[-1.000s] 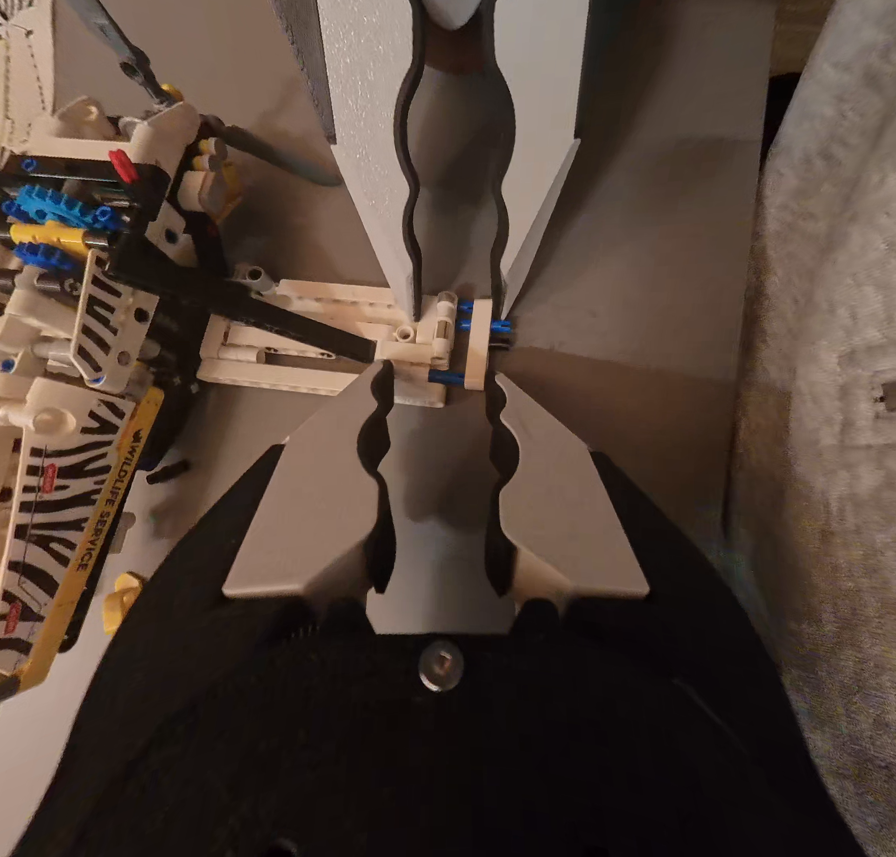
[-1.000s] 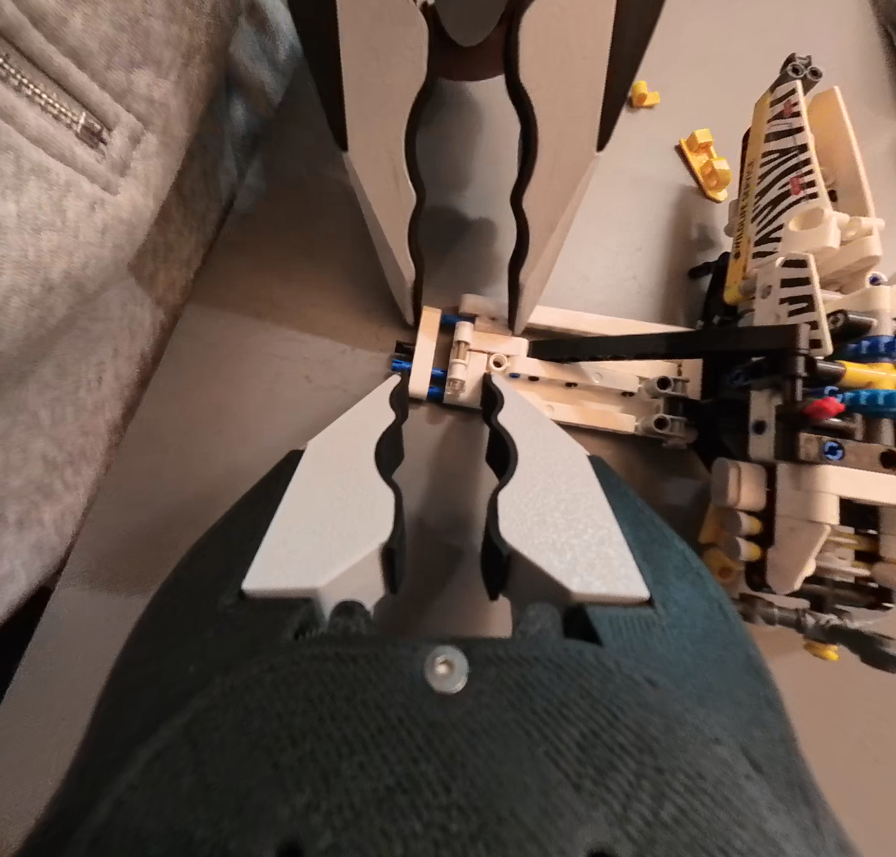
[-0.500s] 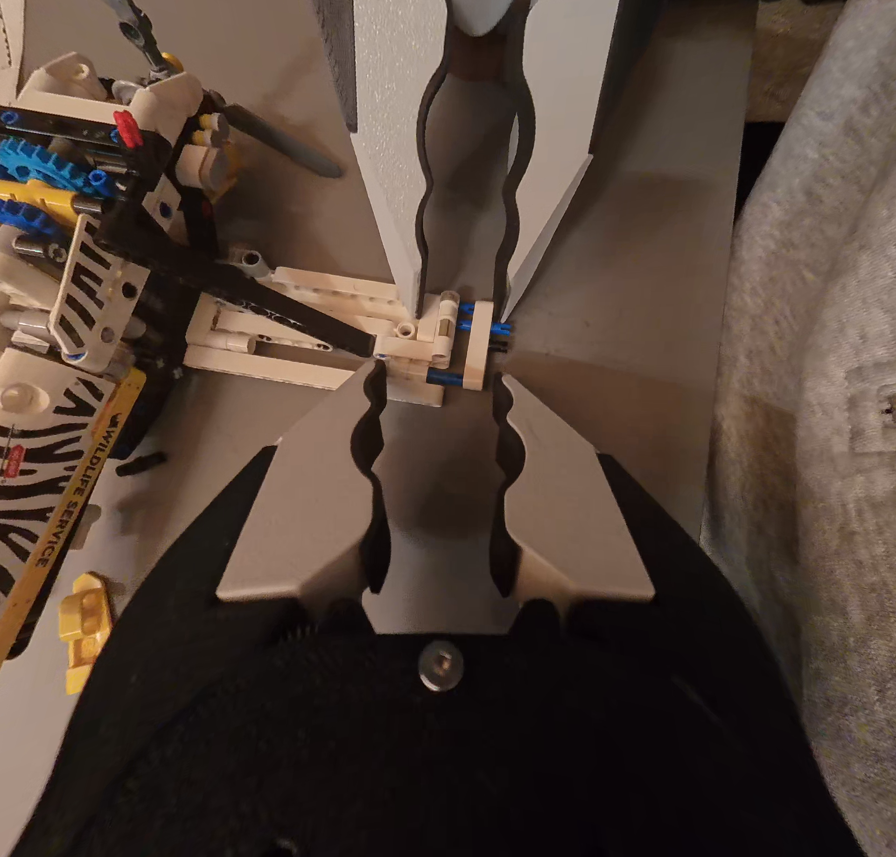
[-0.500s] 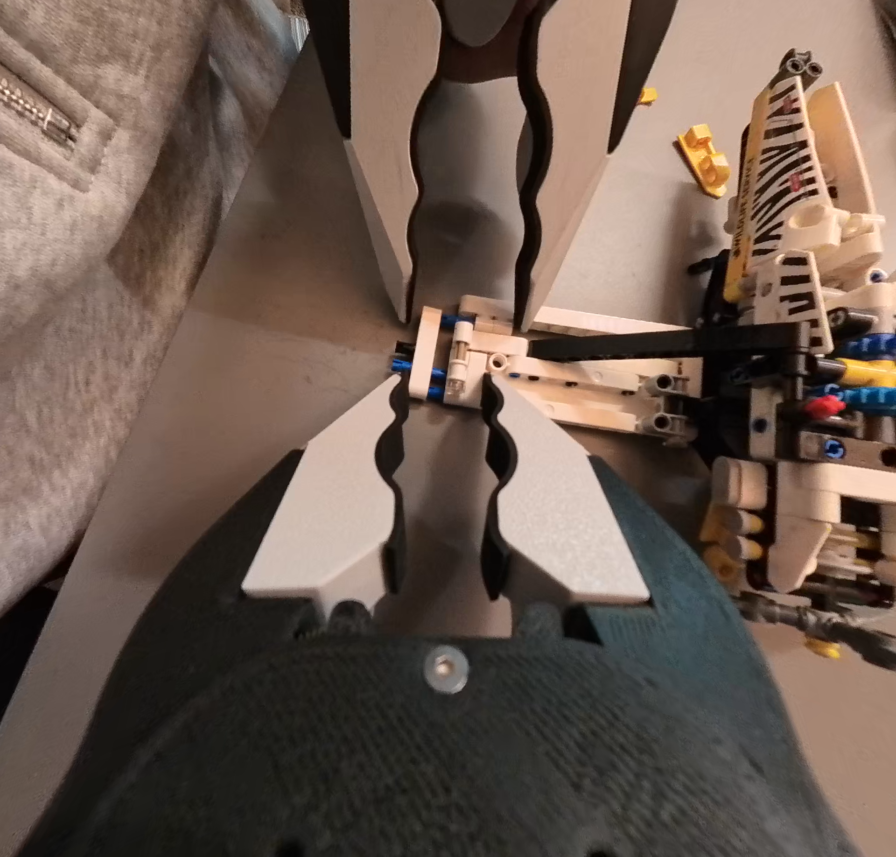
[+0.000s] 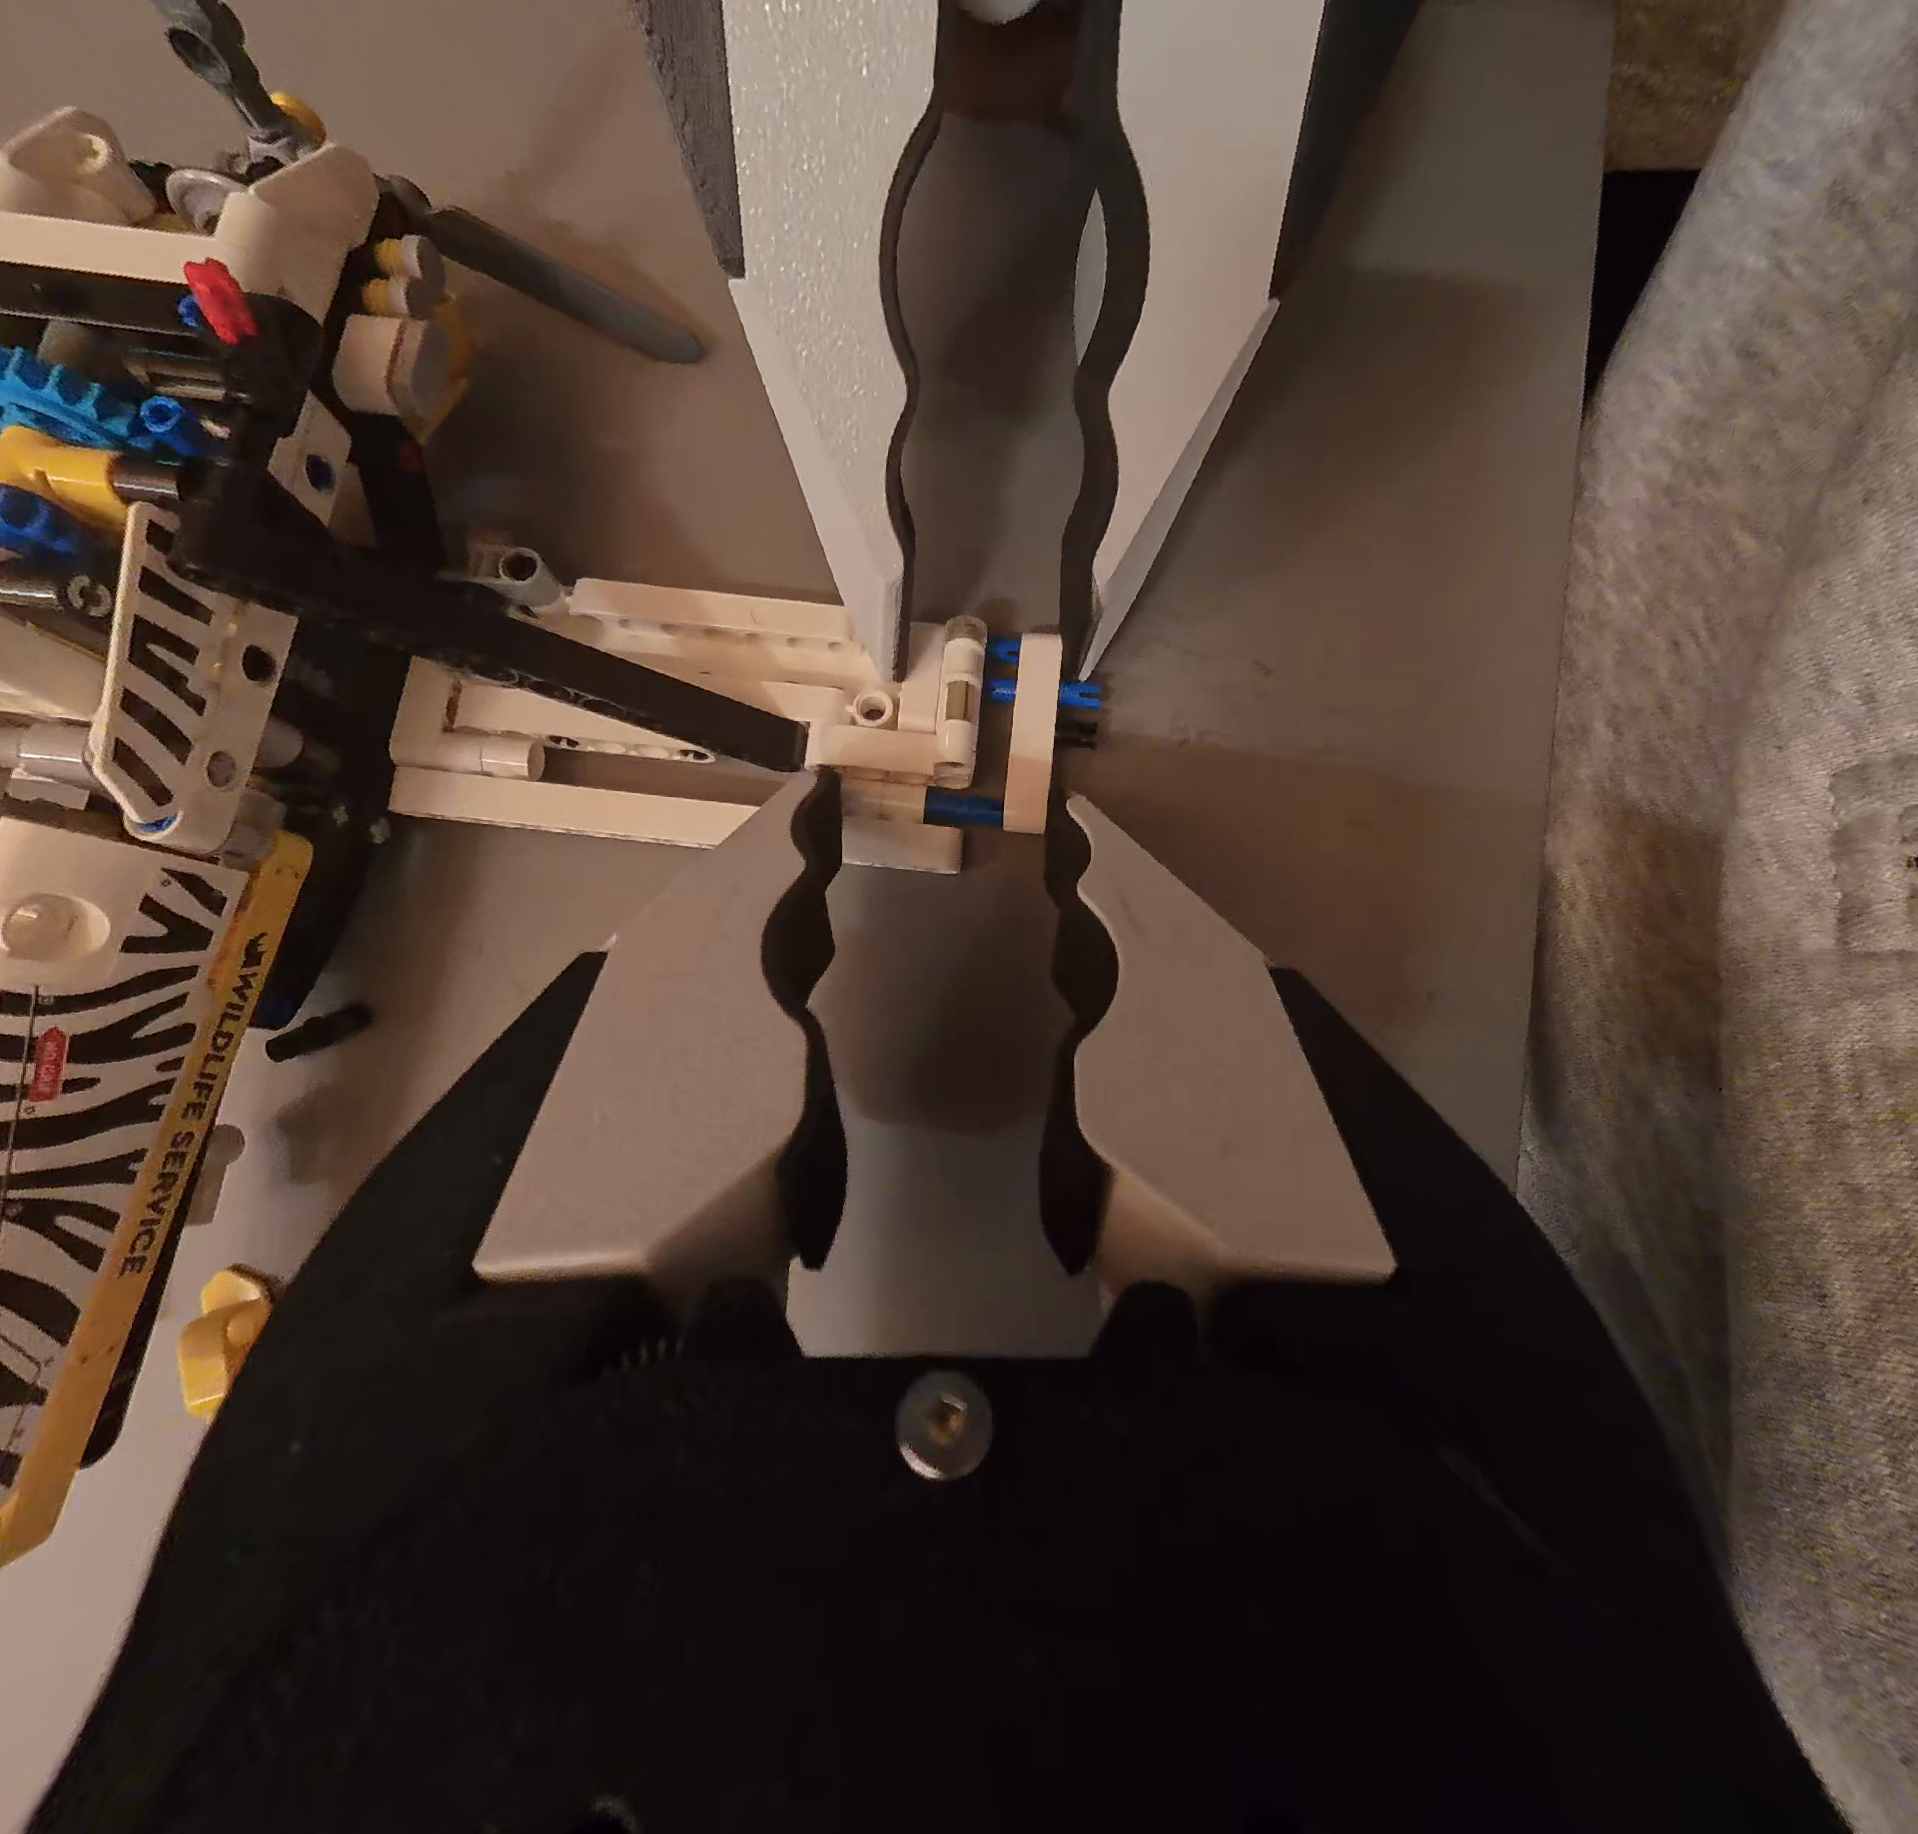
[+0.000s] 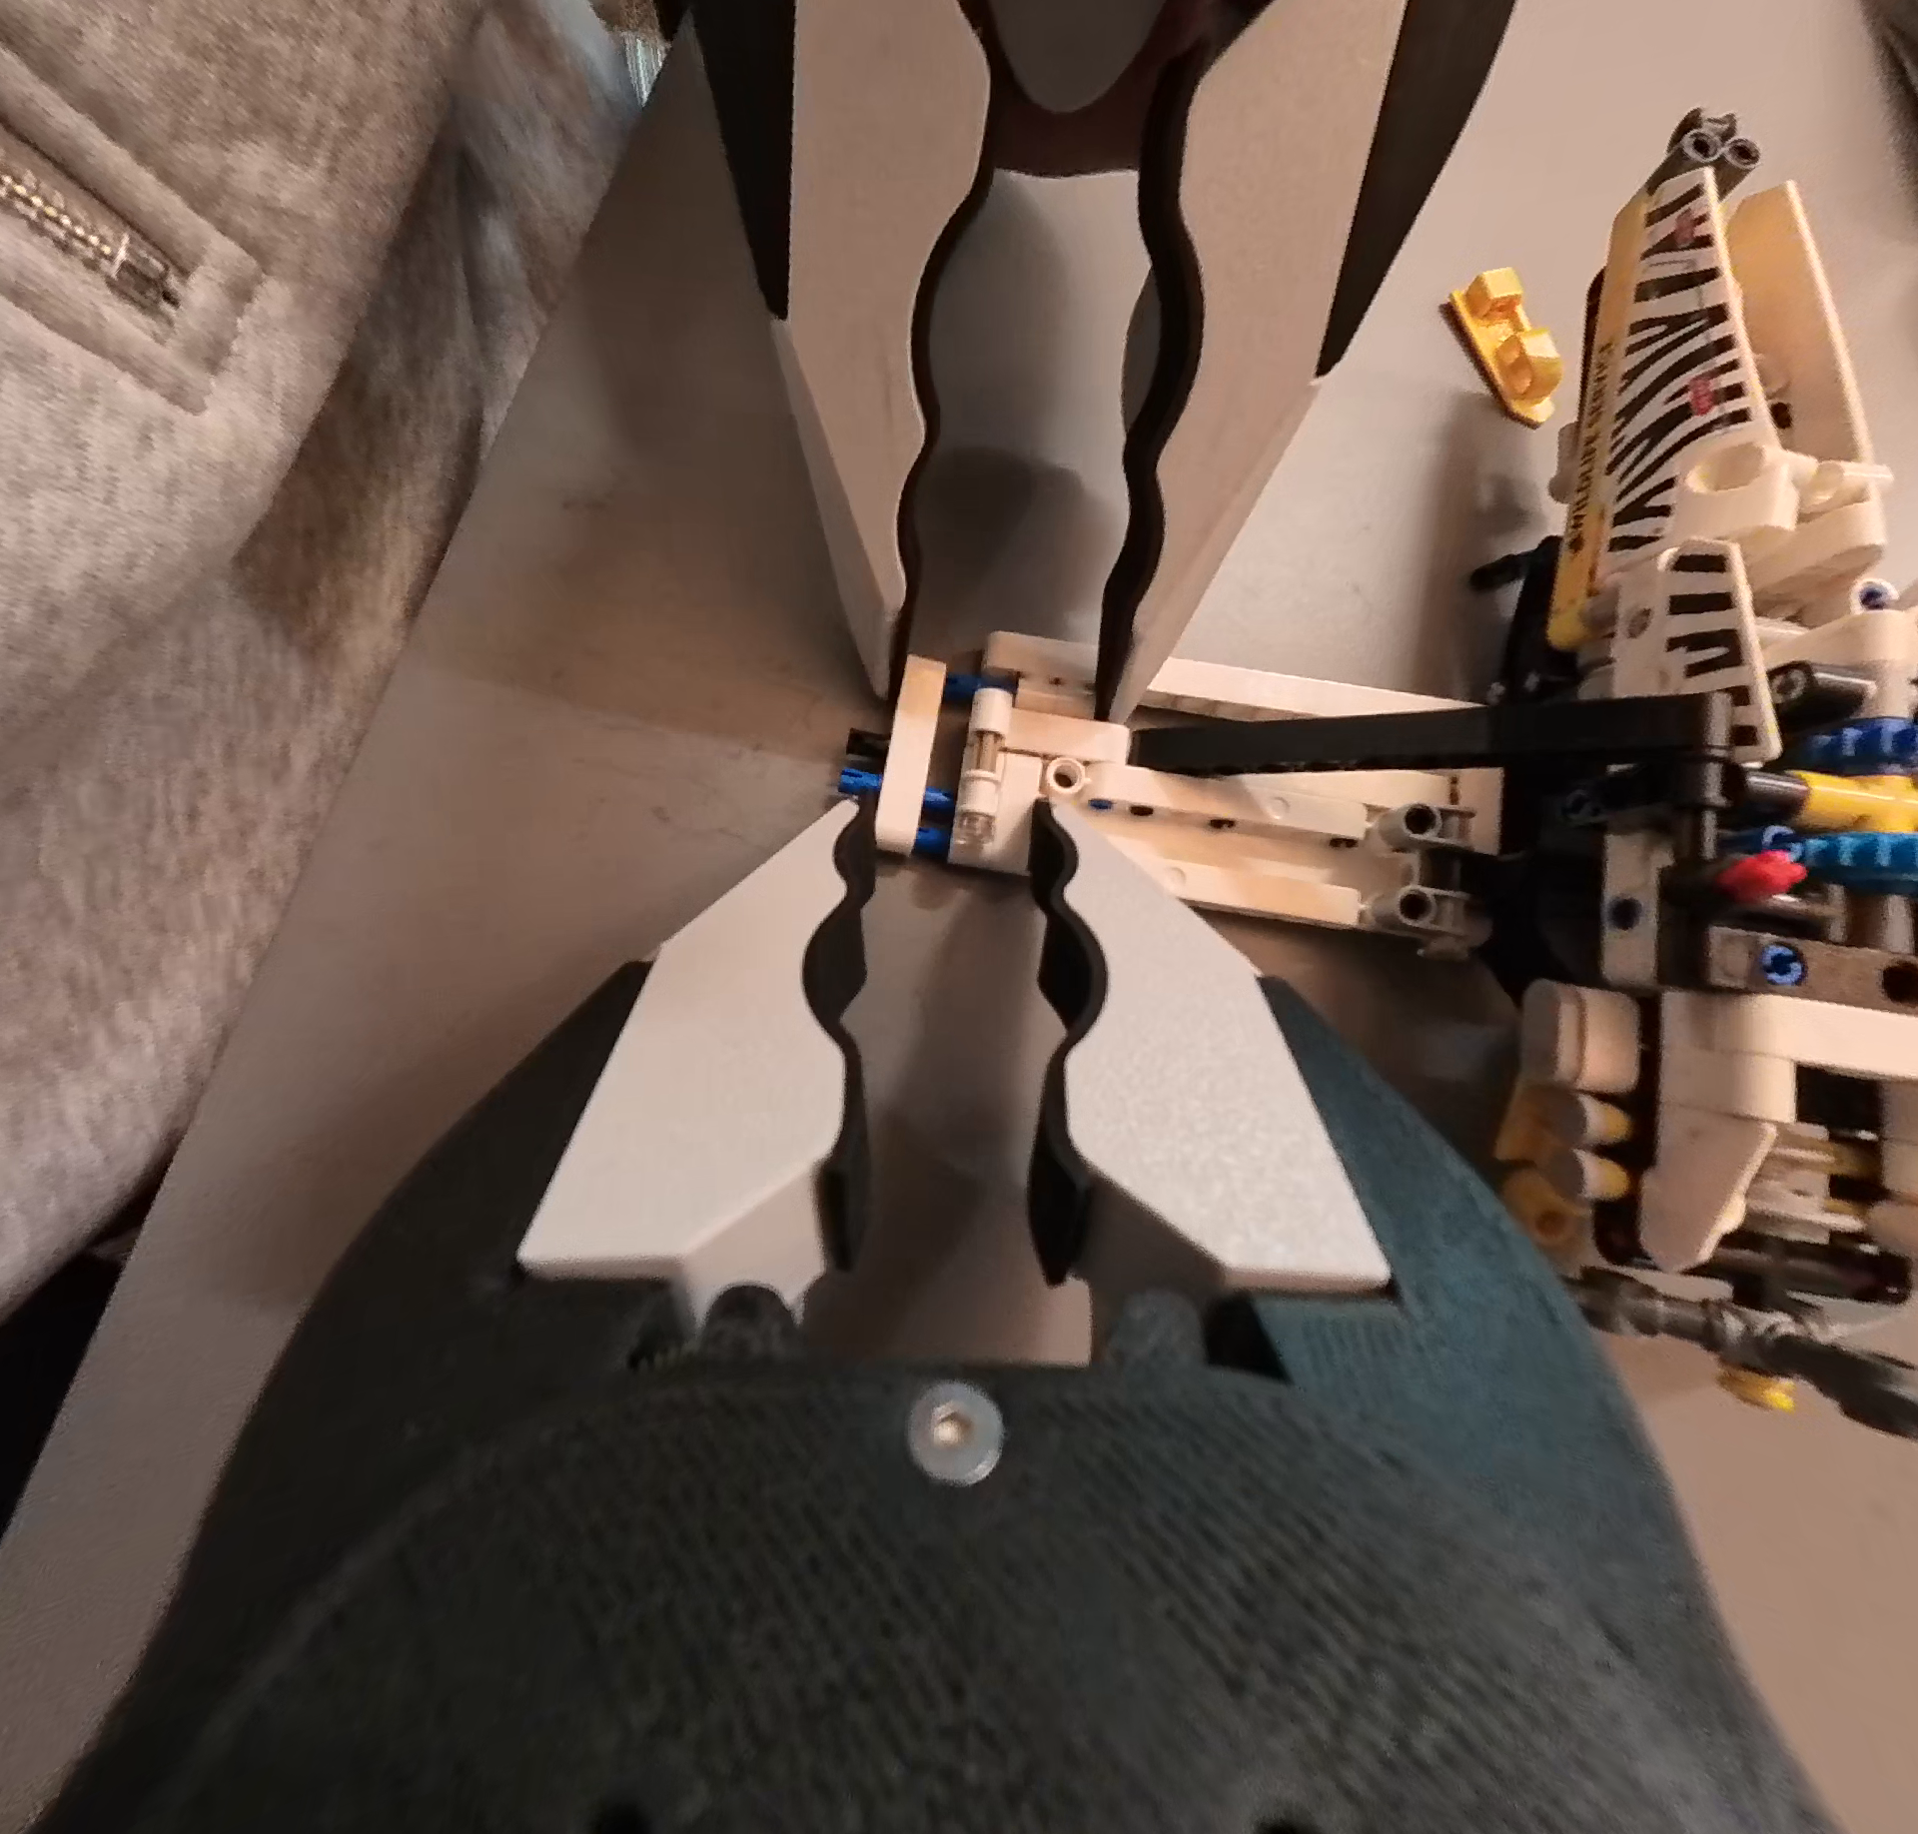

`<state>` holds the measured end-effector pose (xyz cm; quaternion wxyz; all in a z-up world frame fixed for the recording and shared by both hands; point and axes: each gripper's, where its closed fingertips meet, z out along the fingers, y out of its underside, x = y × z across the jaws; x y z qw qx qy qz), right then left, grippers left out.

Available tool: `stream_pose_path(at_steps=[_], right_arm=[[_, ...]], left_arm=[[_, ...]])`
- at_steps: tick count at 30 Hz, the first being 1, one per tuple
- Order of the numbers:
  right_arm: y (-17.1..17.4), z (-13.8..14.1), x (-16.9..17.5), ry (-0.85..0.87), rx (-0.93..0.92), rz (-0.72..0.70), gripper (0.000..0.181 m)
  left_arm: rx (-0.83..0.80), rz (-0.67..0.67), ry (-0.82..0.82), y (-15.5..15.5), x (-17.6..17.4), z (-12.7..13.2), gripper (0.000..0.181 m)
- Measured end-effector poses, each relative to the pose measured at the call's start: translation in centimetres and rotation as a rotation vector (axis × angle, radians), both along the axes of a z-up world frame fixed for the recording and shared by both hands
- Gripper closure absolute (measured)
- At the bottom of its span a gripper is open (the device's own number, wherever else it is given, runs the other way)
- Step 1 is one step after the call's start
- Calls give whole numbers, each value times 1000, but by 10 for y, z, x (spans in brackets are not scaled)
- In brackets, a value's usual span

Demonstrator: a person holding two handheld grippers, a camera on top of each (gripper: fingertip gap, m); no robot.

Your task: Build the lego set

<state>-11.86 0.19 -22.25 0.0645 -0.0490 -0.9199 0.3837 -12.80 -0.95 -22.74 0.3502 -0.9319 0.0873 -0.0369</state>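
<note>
Item: lego model (image 5: pixel 156 560), zebra-striped panels, at the worktop (image 5: pixel 1297 560) side; its white tail boom (image 5: pixel 664 705) reaches toward me.
Boom tip: small white beam (image 5: pixel 1033 736) on blue pins (image 5: pixel 960 807).
My left gripper (image 5: pixel 939 809) and right gripper (image 6: pixel 939 819) meet tip to tip around that end; both jaws are apart, bracketing the beam and boom tip, firm clamping not discernible.
Surroundings: loose yellow piece (image 6: pixel 1505 342), black pin (image 5: pixel 317 1029), grey garment (image 5: pixel 1764 746) alongside.
Change from half a second ago: the model sits slightly lower in my left view; jaws' spacing unchanged.
</note>
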Motion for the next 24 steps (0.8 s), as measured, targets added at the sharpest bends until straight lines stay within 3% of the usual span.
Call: stream_pose_path(at_steps=[8, 14, 24], right_arm=[[0, 1, 0, -7, -56, 10, 153], [0, 1, 1, -9, -60, 10, 153], [0, 1, 0, 8, -47, 2, 151]], left_arm=[[18, -5, -8, -1, 1, 0, 143], [7, -16, -130, -1, 5, 4, 139], [-27, -20, -60, -1, 1, 1, 144]])
